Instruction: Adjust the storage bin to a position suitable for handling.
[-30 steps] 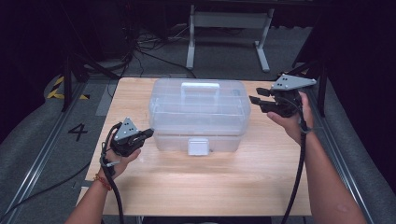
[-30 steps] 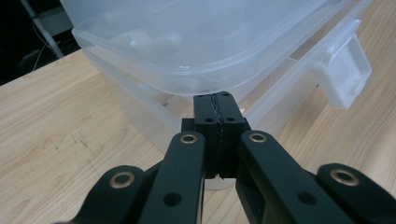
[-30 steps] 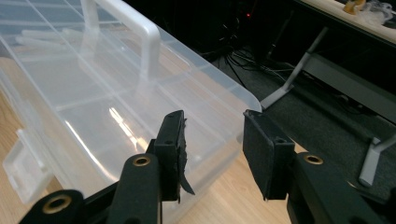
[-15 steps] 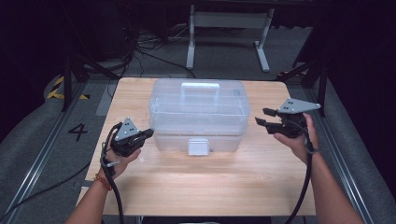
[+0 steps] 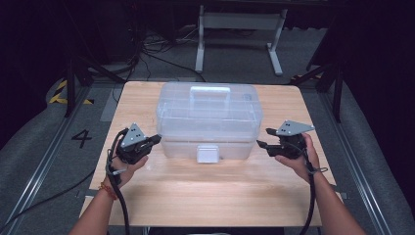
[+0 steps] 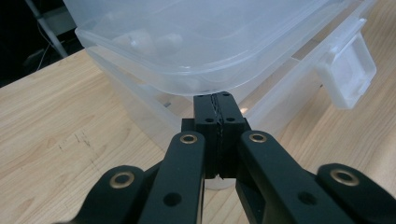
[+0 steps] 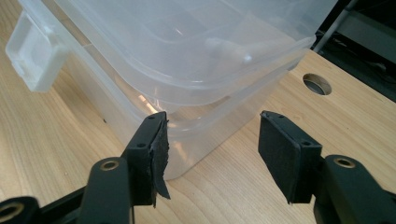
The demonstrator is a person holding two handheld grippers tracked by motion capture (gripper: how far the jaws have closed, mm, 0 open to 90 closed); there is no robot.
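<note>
Clear plastic box [image 5: 209,120] mid-surface, lid latched (light, slick, flexes). Left gripper [image 5: 155,140] pressed together at near-left corner; right gripper [image 5: 261,143] spread, jaws just opening, empty. You grip rim ledge, both ends.

Each black tool, the left tool [image 5: 155,140] and the right tool [image 5: 260,144], has a grey three-cornered plate, brass-ringed screws and a black cable; a red-orange wristband [image 5: 105,190] is worn.
</note>
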